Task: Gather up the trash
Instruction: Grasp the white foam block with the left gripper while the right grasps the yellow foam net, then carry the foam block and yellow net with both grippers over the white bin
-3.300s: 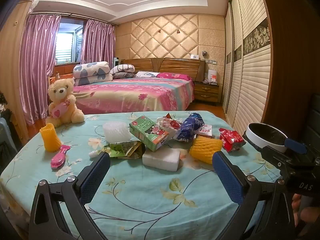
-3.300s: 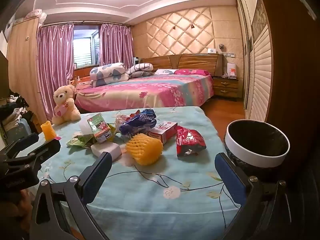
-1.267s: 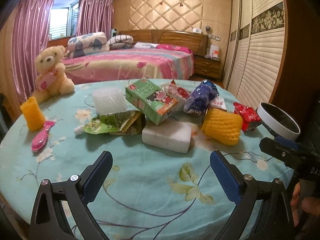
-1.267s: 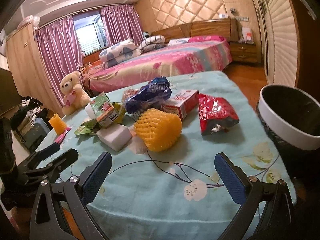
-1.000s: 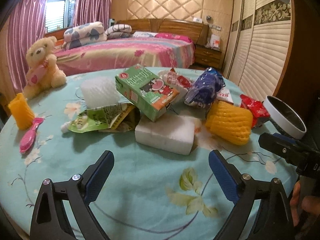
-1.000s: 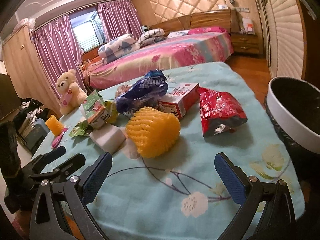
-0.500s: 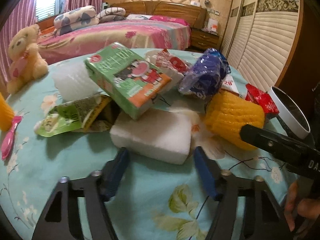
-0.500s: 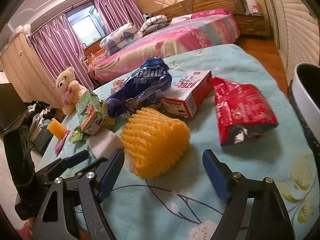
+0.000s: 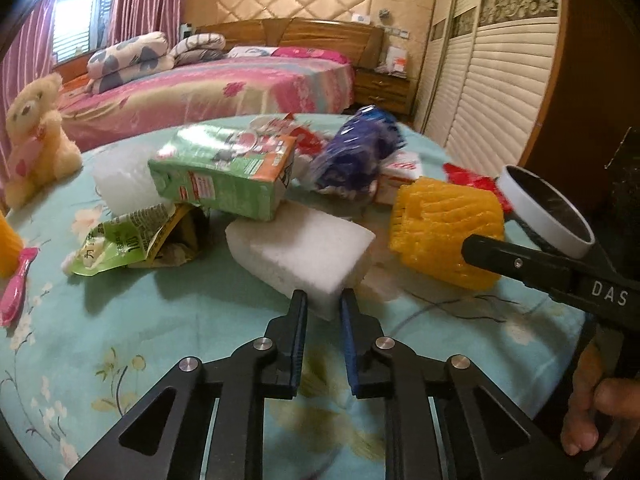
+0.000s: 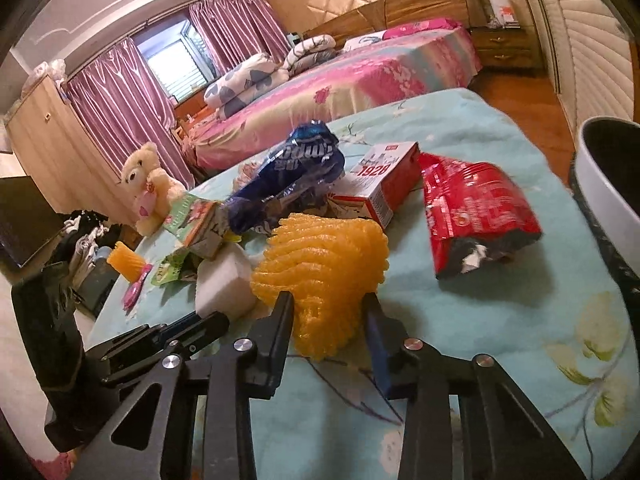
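Left claw (image 9: 323,306) at 6 o'clock of the left wrist view, jaws just closed in, nipping the near corner of the white foam block (image 9: 302,252). Blue pads (image 9: 347,336) pressed on both sides of that corner. Block resting on the turquoise floral table (image 9: 120,340), its far end tucked under the green carton (image 9: 224,178), which lies tilted across it toward 11 o'clock.

Right claw (image 10: 329,314) at 6 o'clock of the right wrist view, jaws just closed in, squeezing the near end of the yellow foam net (image 10: 324,268). Net visibly pinched between the fingers (image 10: 280,320), wider body fanning out beyond toward 12 o'clock. Left claw's black frame also seen here at 8 o'clock, at the foam block (image 10: 222,284).

In the left wrist view, at 4 o'clock, part of a hand (image 9: 600,408) gripping the other tool's handle.

Farther out on the table: green torn wrapper (image 9: 128,240) at 9 o'clock of the foam block, touching the carton's underside. Red snack bag (image 10: 476,208) at 2 o'clock of the net, apart from it. Red-and-white box (image 10: 382,182) just behind the net, blue crinkled bag (image 10: 296,176) leaning over the box's left end. White-rimmed bin (image 10: 608,184) at the table's right edge, 3 o'clock.

Beyond, at 10 o'clock: pink comb (image 9: 16,284), orange net cup (image 10: 126,266), teddy bear (image 9: 36,140) at the table's far left edge. Bed (image 9: 208,92) with pink cover at 12 o'clock.
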{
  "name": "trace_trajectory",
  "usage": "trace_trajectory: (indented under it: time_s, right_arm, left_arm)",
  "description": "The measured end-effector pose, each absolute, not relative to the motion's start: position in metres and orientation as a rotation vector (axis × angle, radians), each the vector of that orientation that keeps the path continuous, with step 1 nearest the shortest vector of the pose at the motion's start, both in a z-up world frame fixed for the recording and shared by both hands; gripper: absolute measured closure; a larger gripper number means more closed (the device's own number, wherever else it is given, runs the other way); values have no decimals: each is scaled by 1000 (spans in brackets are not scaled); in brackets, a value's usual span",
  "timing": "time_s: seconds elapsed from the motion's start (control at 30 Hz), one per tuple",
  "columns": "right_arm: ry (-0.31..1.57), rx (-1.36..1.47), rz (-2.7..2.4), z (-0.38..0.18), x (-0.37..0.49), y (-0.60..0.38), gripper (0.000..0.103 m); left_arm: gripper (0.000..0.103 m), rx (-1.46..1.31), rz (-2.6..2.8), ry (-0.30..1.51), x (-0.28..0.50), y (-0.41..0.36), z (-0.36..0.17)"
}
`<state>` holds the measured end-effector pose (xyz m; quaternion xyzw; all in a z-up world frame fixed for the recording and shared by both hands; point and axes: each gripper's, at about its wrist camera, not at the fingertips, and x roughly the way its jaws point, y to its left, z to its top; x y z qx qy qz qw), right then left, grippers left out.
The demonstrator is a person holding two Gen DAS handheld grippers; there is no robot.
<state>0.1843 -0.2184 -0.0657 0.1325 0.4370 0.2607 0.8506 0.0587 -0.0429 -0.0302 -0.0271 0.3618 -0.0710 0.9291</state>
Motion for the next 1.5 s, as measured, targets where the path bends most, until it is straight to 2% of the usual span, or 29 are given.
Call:
trace_trajectory:
  time_s: [0.37,0.63,1.5]
  right_arm:
    - [872,301,490,-49,161,-251,68]
    - [854,321,426,-44,152,-280,68]
    - [808,399,187,-39,159,-383,68]
  left_arm:
    - [89,-4,-252,696,9,-67,-17]
    - [89,56,-305,695,39,-64,-27]
    - [89,173,-492,668,114,-164,-16]
